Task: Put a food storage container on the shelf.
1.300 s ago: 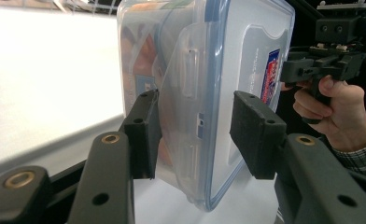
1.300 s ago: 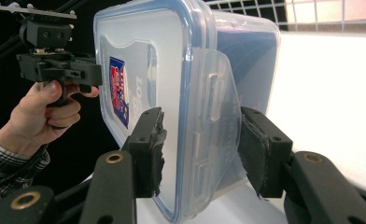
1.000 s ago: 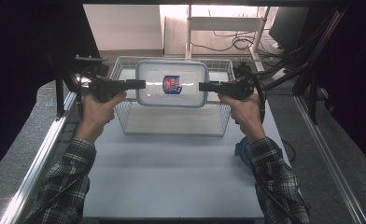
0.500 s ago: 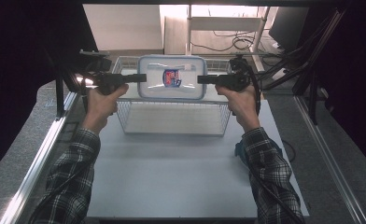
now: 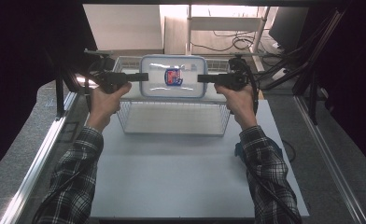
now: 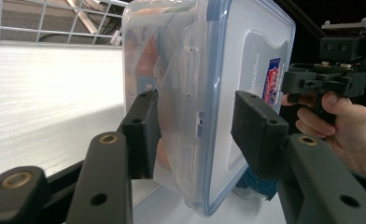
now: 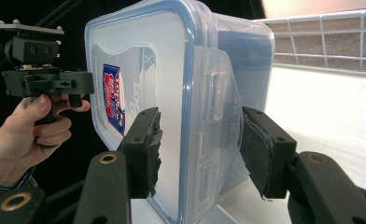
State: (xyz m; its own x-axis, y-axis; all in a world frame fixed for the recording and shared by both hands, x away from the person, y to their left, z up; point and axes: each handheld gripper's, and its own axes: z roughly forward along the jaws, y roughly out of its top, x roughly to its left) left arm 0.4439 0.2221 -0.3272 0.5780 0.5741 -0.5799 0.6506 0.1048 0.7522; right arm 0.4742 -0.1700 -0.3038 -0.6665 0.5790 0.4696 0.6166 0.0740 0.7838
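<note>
I have the clear snap-lid food container (image 5: 172, 81) carried between both tools, level and lid up, over the far half of the wire basket (image 5: 172, 133) that stands on the white bench (image 5: 181, 177). The left gripper (image 5: 144, 77) has one short end and the right gripper (image 5: 200, 78) the other. Each pair of fingers is at a middling width, clamped across lid and base right at the latch flap (image 6: 190, 93). In the left gripper view a pad (image 6: 141, 135) sits flat on the box wall. The right fingers (image 7: 144, 149) have just eased open a touch with the box end still between them, so I judge that side the weaker hold.

To do this well, I would keep both hands at one height and move them together, so the box neither tilts nor twists out of a pad. I would not squeeze harder on the flaps, since they could pop. Lower it squarely inside the wire walls, and let go only once it rests.

Through the clear wall I make out something orange and blue inside the box; what it is I cannot tell. I see nothing lying in the basket.
</note>
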